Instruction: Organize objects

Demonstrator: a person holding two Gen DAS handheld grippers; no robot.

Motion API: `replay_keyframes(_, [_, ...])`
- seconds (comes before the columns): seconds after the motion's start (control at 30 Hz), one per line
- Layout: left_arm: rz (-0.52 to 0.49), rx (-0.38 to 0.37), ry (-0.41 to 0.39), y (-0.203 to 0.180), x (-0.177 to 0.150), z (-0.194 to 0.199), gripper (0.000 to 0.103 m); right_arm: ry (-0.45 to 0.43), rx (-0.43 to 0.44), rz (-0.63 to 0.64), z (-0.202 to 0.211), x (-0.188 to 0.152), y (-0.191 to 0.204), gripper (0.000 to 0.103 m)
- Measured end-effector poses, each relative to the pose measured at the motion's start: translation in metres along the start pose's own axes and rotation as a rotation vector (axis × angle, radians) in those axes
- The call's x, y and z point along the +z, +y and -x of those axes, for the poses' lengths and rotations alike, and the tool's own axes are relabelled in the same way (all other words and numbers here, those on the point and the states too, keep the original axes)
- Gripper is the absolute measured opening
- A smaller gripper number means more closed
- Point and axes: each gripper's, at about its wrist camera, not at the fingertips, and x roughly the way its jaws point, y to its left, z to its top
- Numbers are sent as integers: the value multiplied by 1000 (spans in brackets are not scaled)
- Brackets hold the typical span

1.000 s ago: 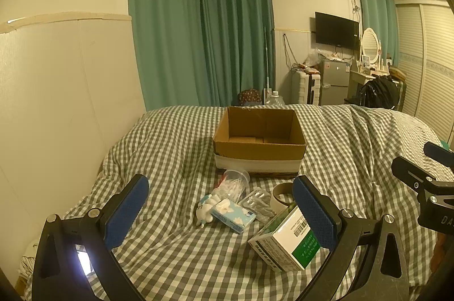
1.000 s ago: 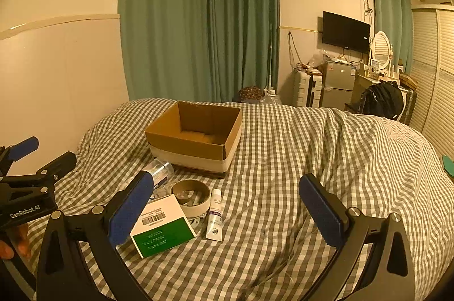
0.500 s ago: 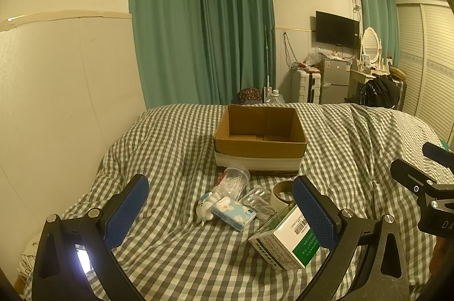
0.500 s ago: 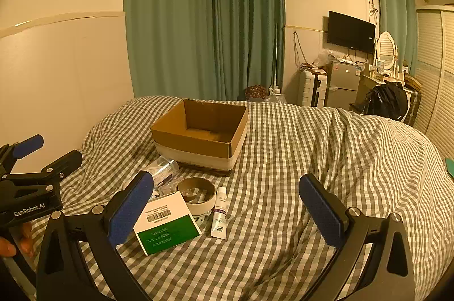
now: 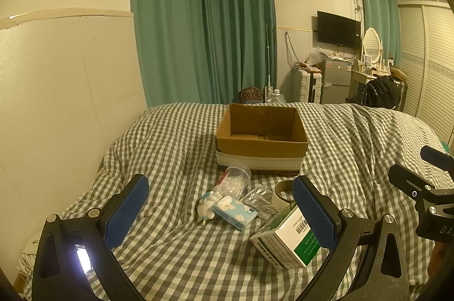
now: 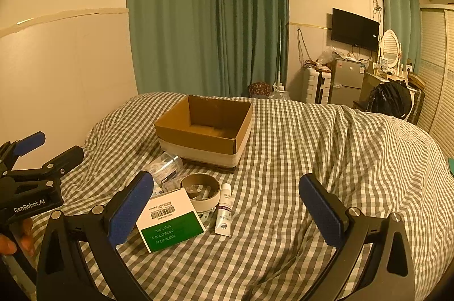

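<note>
Hovering above the near part of the bed (image 5: pixel 176 142), the left claw (image 5: pixel 220 208) is spread wide and holds nothing. Right claw (image 6: pixel 225 206) likewise spread, nothing between its blue pads (image 6: pixel 132 206).

Open cardboard box (image 5: pixel 262 142) sits mid-bed, toward the far edge, on the gingham cover; interior looks bare.

Loose items cluster just in front of the box's near wall:
- clear plastic cup (image 5: pixel 234 181) lying on its side, close to the box
- small white figure (image 5: pixel 205 206) touching a blue tissue pack (image 5: pixel 234 213)
- foil blister pack (image 5: pixel 258 200) beside the tissue pack
- tape roll (image 6: pixel 201 187) lying flat
- white tube (image 6: pixel 224 210) just right of the roll
- green-and-white carton (image 6: pixel 170 218), nearest the claws

In the left wrist view the cluster lies between and beyond the left claw's fingers; carton partly behind its right finger. In the right wrist view the cluster lies off toward the right claw's left finger, carton partly behind it. Neither claw touches any item.
</note>
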Motion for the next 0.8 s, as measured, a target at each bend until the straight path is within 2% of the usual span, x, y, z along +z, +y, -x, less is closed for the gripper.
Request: replay_keyframes(0.8, [5, 5, -6, 6, 0, 1, 103, 35, 66, 42, -7, 2, 16, 103])
